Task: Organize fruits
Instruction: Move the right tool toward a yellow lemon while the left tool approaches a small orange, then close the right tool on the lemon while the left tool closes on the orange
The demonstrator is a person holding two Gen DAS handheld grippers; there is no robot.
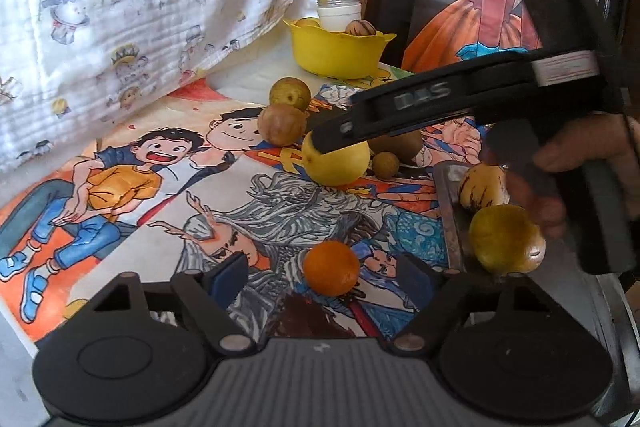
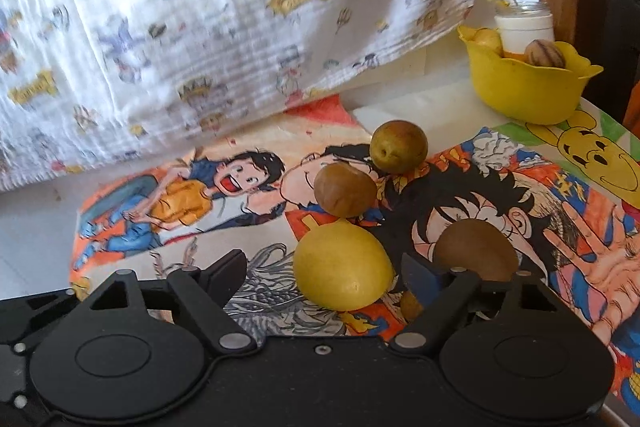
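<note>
Right gripper (image 2: 324,269) open, astride lemon (image 2: 342,265) on bench, pads not yet pressed; left gripper (image 1: 320,273) open around orange (image 1: 331,268); squeeze to be centred, gentle; yellow bowl (image 2: 528,95) judged destination.

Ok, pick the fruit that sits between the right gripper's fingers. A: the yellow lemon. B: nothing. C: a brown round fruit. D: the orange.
A: in the right wrist view the yellow lemon lies between the open fingers of the right gripper, pads not pressing it.
</note>
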